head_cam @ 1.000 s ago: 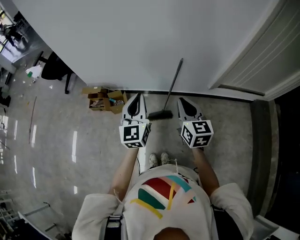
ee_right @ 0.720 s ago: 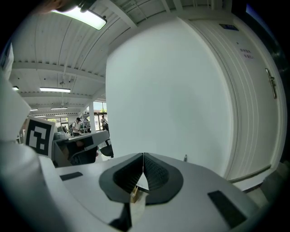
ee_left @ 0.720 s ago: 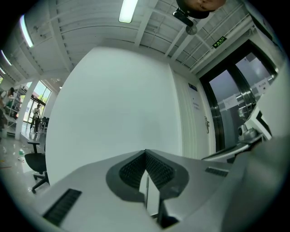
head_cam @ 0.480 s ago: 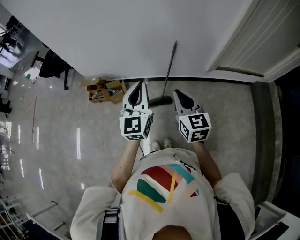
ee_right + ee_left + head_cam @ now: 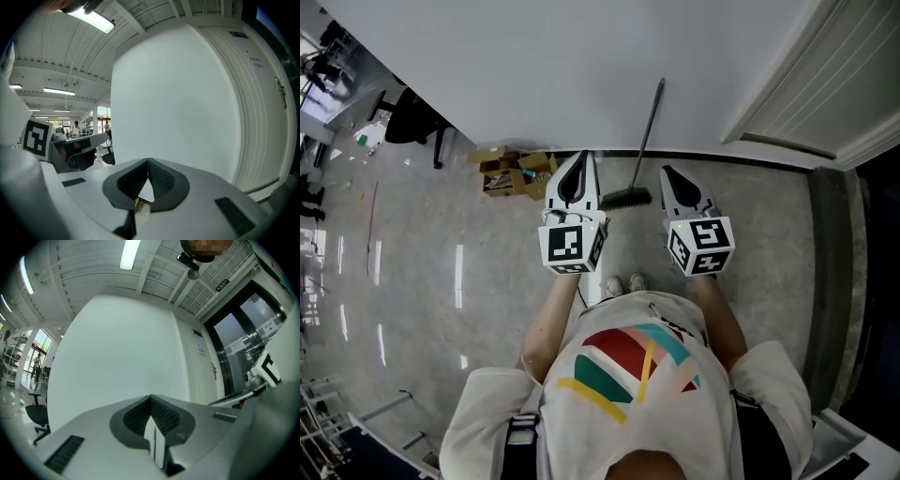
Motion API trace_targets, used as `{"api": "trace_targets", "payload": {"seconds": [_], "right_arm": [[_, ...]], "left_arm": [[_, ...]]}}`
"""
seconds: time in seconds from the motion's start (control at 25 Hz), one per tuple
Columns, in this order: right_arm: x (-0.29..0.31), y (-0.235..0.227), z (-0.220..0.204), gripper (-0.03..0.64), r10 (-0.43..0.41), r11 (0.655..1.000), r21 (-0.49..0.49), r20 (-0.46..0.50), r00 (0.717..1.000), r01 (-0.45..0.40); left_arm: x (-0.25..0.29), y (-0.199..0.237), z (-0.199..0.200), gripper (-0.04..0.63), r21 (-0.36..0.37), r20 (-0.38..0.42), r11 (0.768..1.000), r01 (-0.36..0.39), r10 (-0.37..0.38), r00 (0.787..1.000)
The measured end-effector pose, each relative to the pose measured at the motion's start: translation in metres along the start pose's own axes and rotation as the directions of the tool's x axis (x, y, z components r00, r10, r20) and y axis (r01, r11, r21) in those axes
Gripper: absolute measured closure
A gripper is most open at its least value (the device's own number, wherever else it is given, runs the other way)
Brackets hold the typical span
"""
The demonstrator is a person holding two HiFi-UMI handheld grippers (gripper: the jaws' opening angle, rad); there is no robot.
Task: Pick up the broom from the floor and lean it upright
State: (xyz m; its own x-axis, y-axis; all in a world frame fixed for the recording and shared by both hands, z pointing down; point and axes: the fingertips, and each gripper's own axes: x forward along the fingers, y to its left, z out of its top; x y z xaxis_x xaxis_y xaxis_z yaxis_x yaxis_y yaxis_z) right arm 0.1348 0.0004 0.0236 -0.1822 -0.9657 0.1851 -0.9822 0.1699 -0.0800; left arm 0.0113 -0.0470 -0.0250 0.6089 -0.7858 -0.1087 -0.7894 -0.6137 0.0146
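Broom [image 5: 643, 145] leans upright against the white wall [image 5: 562, 66], its head on the floor [image 5: 441, 272] at the wall's foot. The left gripper [image 5: 579, 167] and right gripper [image 5: 670, 178] flank it, untouching, both 2 closed on nothing. The leaning looks done; next, I judge, means backing off without knocking the handle.

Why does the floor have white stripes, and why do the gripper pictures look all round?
Head view: the streaks on the floor are lights mirrored in its gloss. Left and right gripper views: the wide-angle lens bends straight lines and darkens the corners; in the left one the ceiling lamp glares white.
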Motion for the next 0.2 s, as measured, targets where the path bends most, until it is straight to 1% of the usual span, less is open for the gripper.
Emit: {"api": "trace_targets", "payload": {"seconds": [0.2], "right_arm": [[0.0062,-0.0046,-0.0026,0.604,0.001,1.0,-0.005,-0.005,1.0,-0.001]], "left_arm": [[0.0042,0.0023,-0.0047,0.551,0.008,-0.007,1.0,-0.002,0.002,1.0]]}}
